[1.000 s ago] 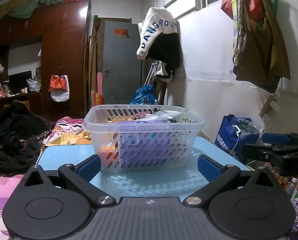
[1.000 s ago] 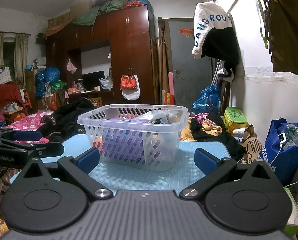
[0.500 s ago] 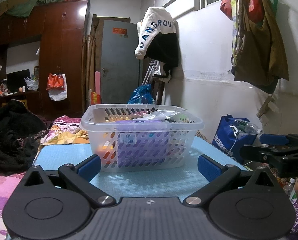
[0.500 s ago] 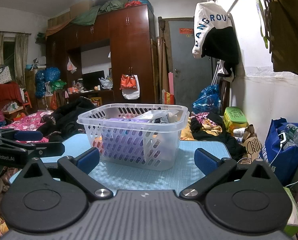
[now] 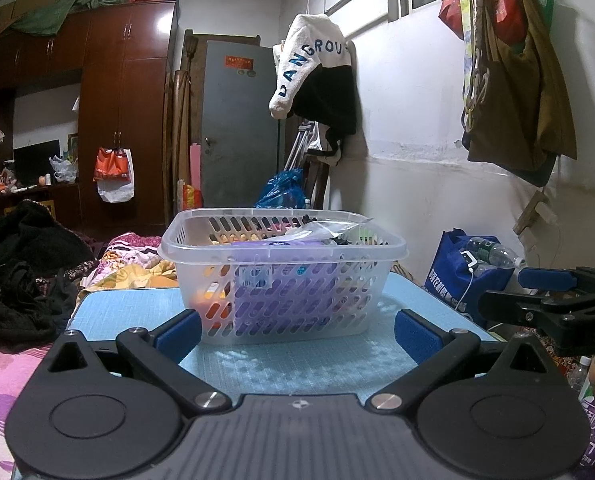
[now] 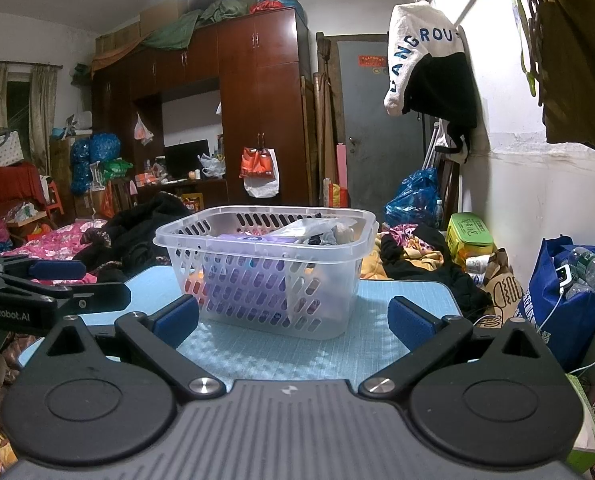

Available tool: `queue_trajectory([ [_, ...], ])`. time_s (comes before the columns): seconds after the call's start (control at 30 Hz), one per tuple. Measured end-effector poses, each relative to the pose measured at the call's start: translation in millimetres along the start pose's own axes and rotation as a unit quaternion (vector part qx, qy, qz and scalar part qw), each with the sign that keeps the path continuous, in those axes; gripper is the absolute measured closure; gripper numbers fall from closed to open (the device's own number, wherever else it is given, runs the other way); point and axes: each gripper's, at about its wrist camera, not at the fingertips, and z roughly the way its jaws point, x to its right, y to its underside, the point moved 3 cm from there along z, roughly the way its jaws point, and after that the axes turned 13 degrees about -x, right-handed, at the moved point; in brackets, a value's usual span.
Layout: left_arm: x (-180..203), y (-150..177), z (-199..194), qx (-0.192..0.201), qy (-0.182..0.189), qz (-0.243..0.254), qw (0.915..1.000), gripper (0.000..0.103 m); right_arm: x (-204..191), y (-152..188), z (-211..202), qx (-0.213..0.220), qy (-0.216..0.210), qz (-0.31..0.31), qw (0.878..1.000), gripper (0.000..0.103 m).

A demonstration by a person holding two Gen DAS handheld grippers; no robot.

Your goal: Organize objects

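A clear plastic slotted basket (image 5: 185,249) stands on a light blue table (image 5: 297,360). It holds a purple pack (image 5: 273,245), a clear plastic bag (image 5: 321,227) and other small items. In the right wrist view the basket (image 6: 165,240) is also ahead on the table (image 6: 357,344). My left gripper (image 5: 297,332) is open and empty, just short of the basket. My right gripper (image 6: 293,322) is open and empty, also just short of it. Each gripper shows at the edge of the other's view.
A blue bag (image 5: 457,276) with bottles stands right of the table by the white wall. Dark clothes (image 5: 21,264) and bedding lie to the left. A wooden wardrobe (image 6: 253,120) and grey door (image 5: 237,120) are behind. A green box (image 6: 467,234) lies beyond the table.
The left wrist view has shifted slightly, so the basket sits a little further left in it. The right gripper has hardly moved. Both stay open.
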Motion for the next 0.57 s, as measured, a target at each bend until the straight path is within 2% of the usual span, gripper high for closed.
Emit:
queue_trajectory([
  [0.57, 2.3, 2.0, 0.9, 0.004, -0.004, 0.0, 1.0, 0.0, -0.2, 5.8, -0.3, -0.003, 0.0, -0.001, 1.0, 0.0],
])
